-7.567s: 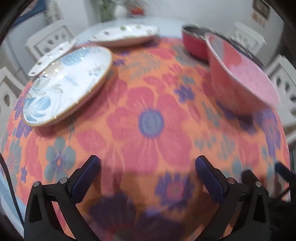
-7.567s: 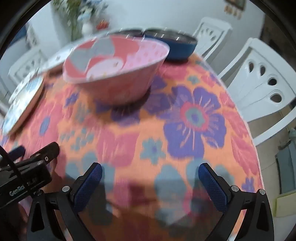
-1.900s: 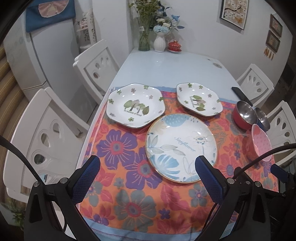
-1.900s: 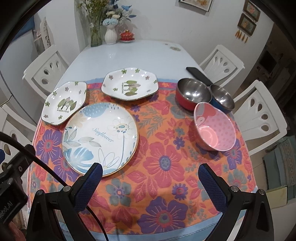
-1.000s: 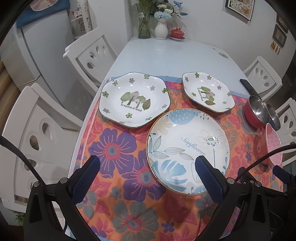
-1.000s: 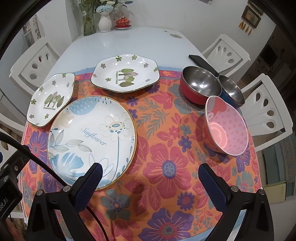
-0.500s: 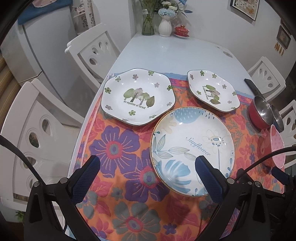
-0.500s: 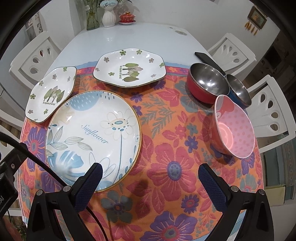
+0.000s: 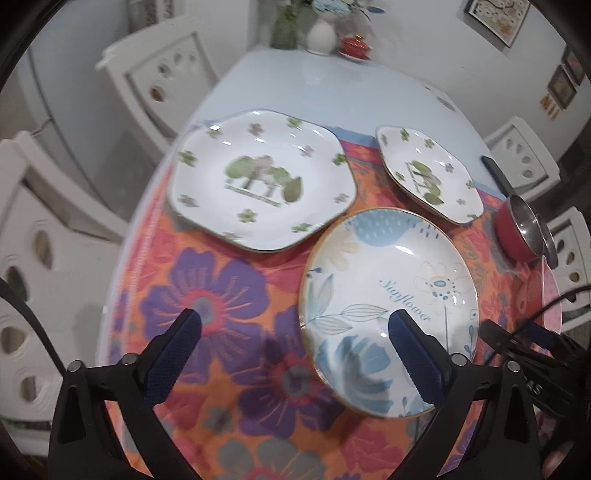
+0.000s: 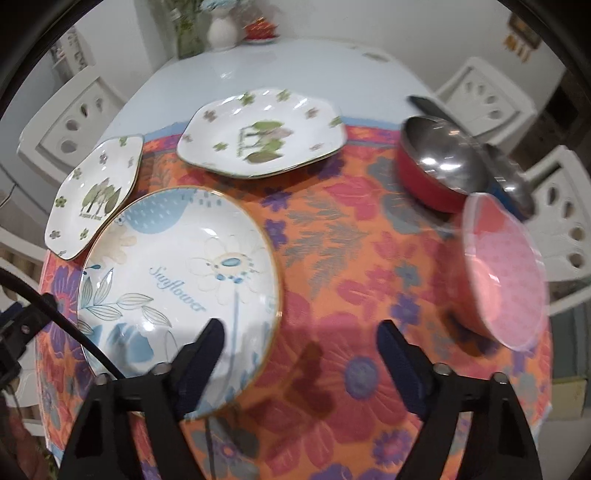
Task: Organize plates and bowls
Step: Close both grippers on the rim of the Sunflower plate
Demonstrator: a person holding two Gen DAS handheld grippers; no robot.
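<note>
— Jaws on both sides stand wide and hold nothing; the left gripper (image 9: 293, 332) hangs over the near edge of the round plate (image 9: 388, 302), the right gripper (image 10: 301, 341) over the cloth (image 10: 332, 236) just right of that plate.

— How far along is the sorting?

— By my reading, not begun; nothing is stacked; every piece lies alone on the cloth. Behind the round plate to its left sits the big tree plate (image 9: 260, 177), close to its rim, though whether they touch I cannot tell; behind it to the right, the small tree plate (image 9: 428, 173).

— And the bowls?

— Well right of the round plate: the pink bowl (image 10: 498, 273) nearest, tilted by the look of it; behind it the red bowl (image 10: 436, 173), with a blue bowl (image 10: 513, 188) tucked against its far side, mostly hidden.

— So what is left?

— All of it, I judge: plates into one pile, bowls nested.

— Anything in the way?

— A dark flat thing (image 10: 424, 105) lies on the counter (image 10: 280, 66) behind the red bowl; a vase (image 10: 221, 33) stands at the far end; white chairs (image 10: 569, 218) ring it; none blocks the plates.
</note>
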